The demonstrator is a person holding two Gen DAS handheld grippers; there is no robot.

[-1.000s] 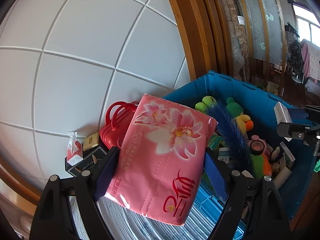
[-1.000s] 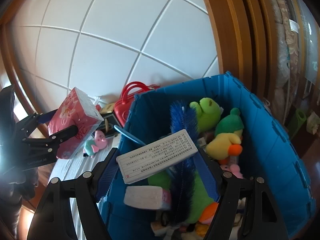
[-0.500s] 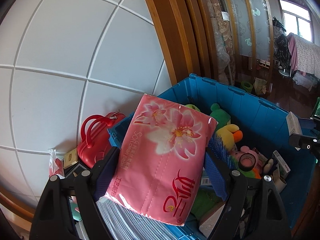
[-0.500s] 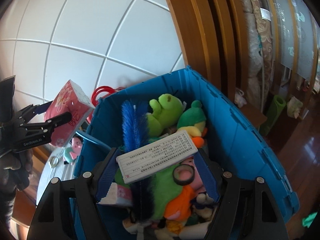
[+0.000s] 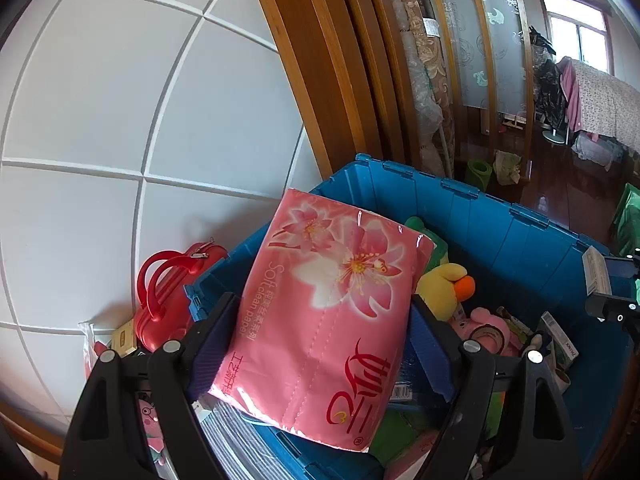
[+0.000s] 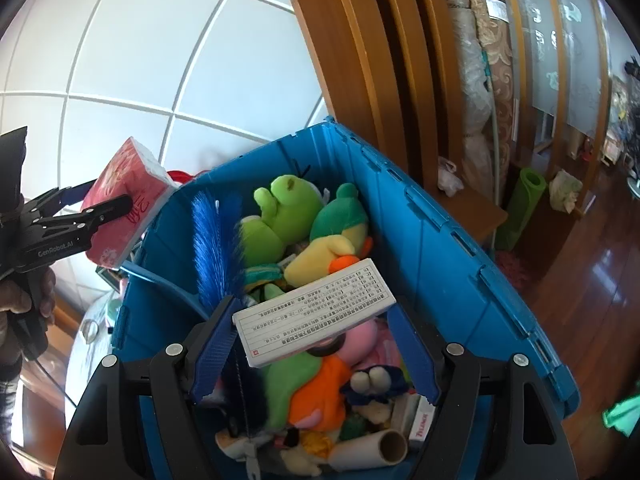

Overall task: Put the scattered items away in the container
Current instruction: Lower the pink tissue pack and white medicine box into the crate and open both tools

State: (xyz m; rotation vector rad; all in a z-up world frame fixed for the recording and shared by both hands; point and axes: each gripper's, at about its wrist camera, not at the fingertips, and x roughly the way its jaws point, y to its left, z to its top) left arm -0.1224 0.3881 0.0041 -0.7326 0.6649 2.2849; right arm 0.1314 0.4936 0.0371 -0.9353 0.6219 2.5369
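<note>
My left gripper (image 5: 324,316) is shut on a pink pack of tissue paper (image 5: 332,280) printed with flowers, held over the near left corner of the blue crate (image 5: 500,220). My right gripper (image 6: 312,320) is shut on a flat white box (image 6: 320,300) with printed text, held above the plush toys inside the crate (image 6: 440,248). In the right wrist view the left gripper (image 6: 110,192) and its tissue pack (image 6: 120,172) hang just outside the crate's left wall. The white box (image 5: 596,276) shows at the right edge of the left wrist view.
The crate holds a green frog plush (image 6: 280,208), a yellow duck plush (image 5: 444,292), a blue feather brush (image 6: 216,248) and a cardboard tube (image 6: 376,446). A red handbag (image 5: 172,280) and small items lie left of the crate against the white panelled wall. A wooden door frame rises behind.
Both grippers have moved toward the crate with their loads. The tissue pack now overlaps the crate's left corner, and the white box hangs farther in over the plush toys.
</note>
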